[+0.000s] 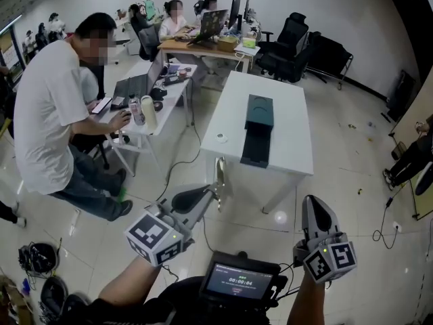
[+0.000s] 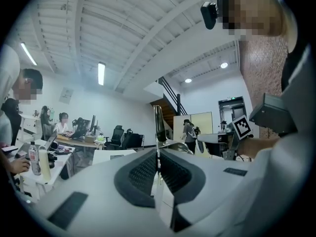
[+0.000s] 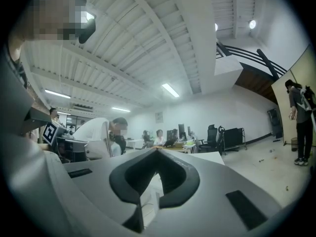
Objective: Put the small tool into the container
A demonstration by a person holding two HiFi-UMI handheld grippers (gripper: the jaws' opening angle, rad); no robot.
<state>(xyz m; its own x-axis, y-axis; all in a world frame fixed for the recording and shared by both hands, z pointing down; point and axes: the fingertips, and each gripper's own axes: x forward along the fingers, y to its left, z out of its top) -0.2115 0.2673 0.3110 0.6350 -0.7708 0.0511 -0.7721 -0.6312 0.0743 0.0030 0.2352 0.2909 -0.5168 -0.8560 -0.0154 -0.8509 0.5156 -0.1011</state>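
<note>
Nearest the wearer, the left gripper (image 1: 215,196) is clamping shut on the small tool (image 1: 220,173), holding it upright so it is ready to drop in. The right gripper (image 1: 314,205) is riding alongside, closed and empty. Ahead, well apart, the container (image 1: 258,124) is sitting on the white table (image 1: 291,107).

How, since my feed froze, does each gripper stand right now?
Left gripper: shut on the small tool, a thin metal piece.
Right gripper: shut, nothing between its jaws.

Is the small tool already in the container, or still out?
Out: the left gripper is shut on the small tool, away from the container.
</note>
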